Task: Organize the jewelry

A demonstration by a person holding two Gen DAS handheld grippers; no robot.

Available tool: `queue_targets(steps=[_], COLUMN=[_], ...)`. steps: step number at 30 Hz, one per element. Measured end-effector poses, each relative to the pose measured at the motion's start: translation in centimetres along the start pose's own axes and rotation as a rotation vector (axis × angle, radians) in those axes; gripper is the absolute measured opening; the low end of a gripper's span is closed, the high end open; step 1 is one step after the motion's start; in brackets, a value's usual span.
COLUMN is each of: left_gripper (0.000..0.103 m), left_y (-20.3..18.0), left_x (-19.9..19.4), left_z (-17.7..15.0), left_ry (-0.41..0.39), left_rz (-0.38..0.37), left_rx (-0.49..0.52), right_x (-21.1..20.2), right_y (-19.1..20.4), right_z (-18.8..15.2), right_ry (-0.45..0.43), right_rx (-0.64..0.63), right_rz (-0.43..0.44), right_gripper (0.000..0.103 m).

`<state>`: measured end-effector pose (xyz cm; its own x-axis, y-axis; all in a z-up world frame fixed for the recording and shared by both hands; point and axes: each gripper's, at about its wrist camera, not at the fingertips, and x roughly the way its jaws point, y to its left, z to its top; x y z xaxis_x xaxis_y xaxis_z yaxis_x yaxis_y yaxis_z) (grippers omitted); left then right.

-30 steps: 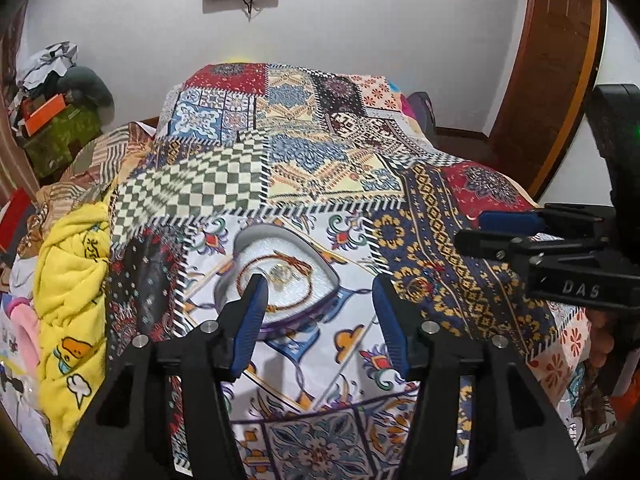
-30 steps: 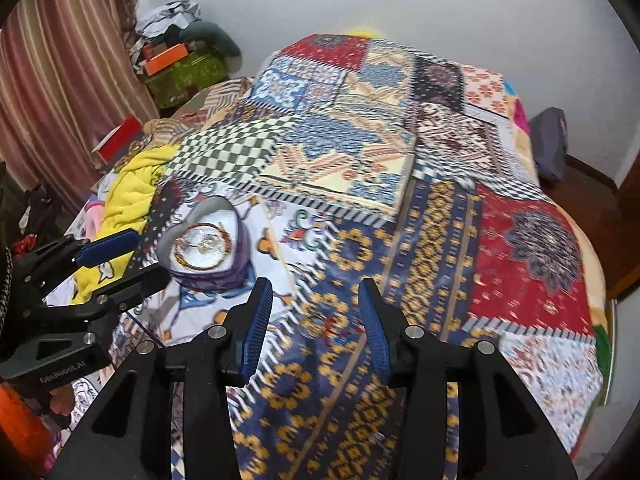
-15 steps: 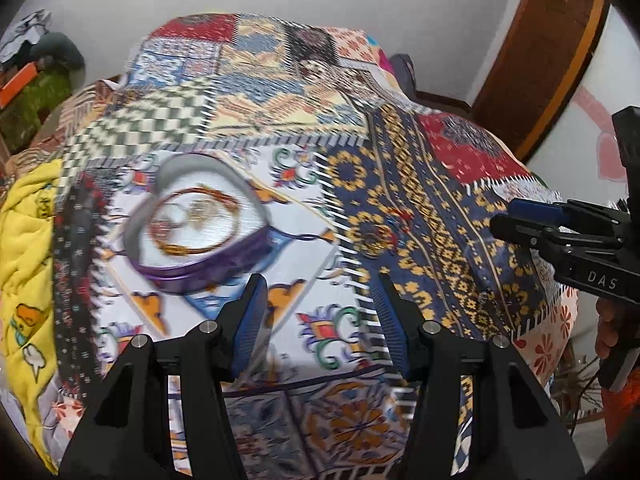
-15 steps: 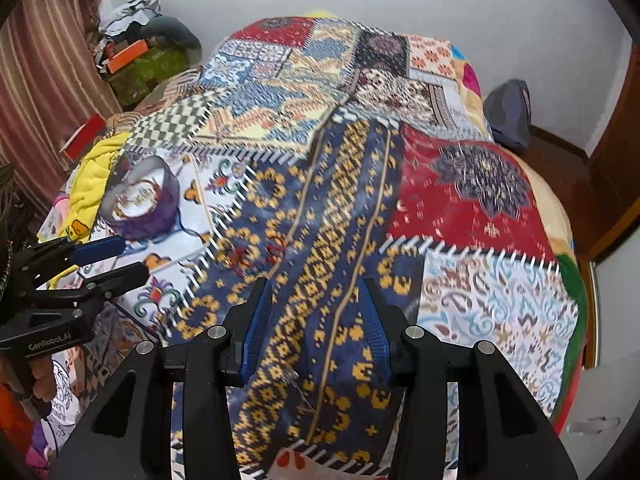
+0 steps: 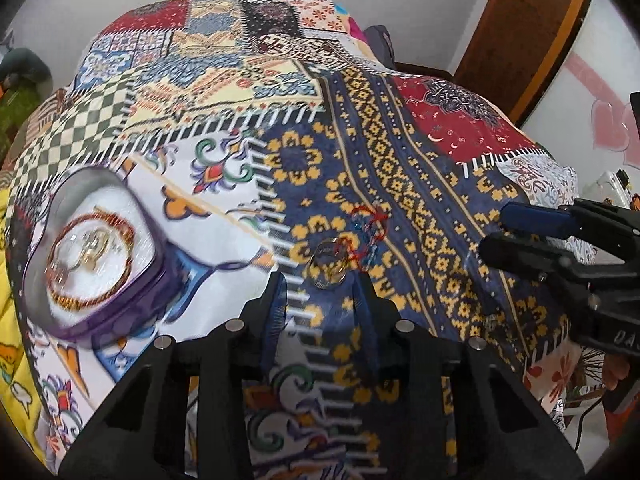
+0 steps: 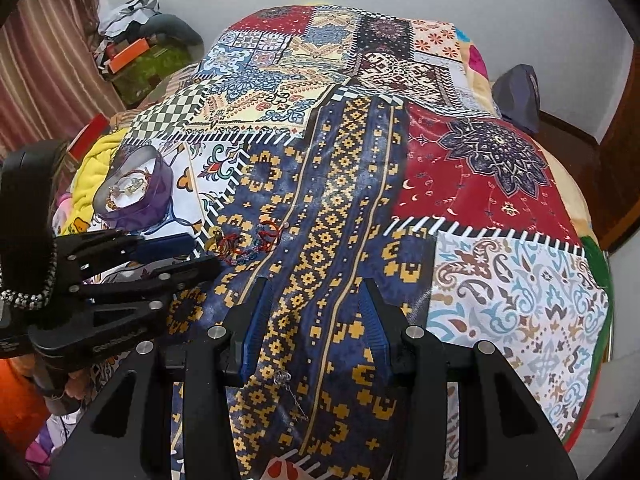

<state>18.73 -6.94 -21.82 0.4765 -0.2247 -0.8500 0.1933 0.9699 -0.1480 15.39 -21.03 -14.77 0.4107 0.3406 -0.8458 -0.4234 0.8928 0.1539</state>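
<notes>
A purple heart-shaped jewelry box (image 5: 96,248) lies open on the patchwork quilt (image 5: 400,152), holding a gold-and-red bangle and small gold pieces. To its right sits a tangle of red thread bracelets (image 5: 368,224) beside a clear round bangle (image 5: 326,264). My left gripper (image 5: 320,300) is open, its fingertips just short of that bangle. My right gripper (image 6: 314,316) is open over the blue-and-yellow quilt strip, with a small silver chain piece (image 6: 286,380) lying between its fingers. The right wrist view also shows the box (image 6: 132,188), the bracelets (image 6: 248,240) and the left gripper (image 6: 204,252).
A yellow blanket (image 6: 96,156) lies bunched at the bed's left edge. Piled clothes and boxes (image 6: 136,56) stand by a striped curtain (image 6: 36,64). A dark bag (image 6: 520,92) rests at the far right. A wooden door (image 5: 520,28) is to the right.
My left gripper has moved right and closer to the quilt, from in front of the heart box to the bracelets and clear bangle. The right gripper has come down nearer the quilt.
</notes>
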Motion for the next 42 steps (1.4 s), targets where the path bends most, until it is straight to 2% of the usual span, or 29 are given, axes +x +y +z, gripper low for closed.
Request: queue_targets(steps=[1, 2, 3, 15, 25, 31, 36, 42], left_gripper=[0.029, 0.021, 0.02, 0.02, 0.02, 0.02, 0.02, 0.02], left_y=[-0.1, -0.2, -0.3, 0.6, 3.0, 4.1, 5.0, 6.0], left_x=[0.3, 0.5, 0.7, -1.8, -4.7, -5.9, -6.3, -6.4], left_z=[0.2, 0.3, 0.4, -0.6, -2.3, -3.3, -3.8, -4.0], left_ry=[-0.003, -0.004, -0.008, -0.046, -0.083, -0.101, -0.109, -0.118], left_rz=[-0.002, 0.002, 0.006, -0.019, 0.002, 0.044, 0.05, 0.037], left_rx=[0.006, 0.011, 0.016, -0.011, -0.062, -0.067, -0.077, -0.099], right_x=[0.1, 0.2, 0.3, 0.9, 1.6, 2.5, 4.0, 5.7], right_y=[0.0, 0.0, 0.0, 0.8, 3.3, 5.2, 7.0, 8.2], right_z=[0.0, 0.0, 0.0, 0.2, 0.1, 0.6, 1.1, 2.0], right_ry=[0.001, 0.002, 0.003, 0.013, 0.035, 0.06, 0.097, 0.11], right_rx=[-0.001, 0.0, 0.002, 0.004, -0.042, -0.065, -0.081, -0.104], right_rz=[0.006, 0.009, 0.014, 0.038, 0.061, 0.126, 0.192, 0.162], right_gripper=[0.041, 0.041, 0.041, 0.041, 0.041, 0.041, 0.041, 0.041])
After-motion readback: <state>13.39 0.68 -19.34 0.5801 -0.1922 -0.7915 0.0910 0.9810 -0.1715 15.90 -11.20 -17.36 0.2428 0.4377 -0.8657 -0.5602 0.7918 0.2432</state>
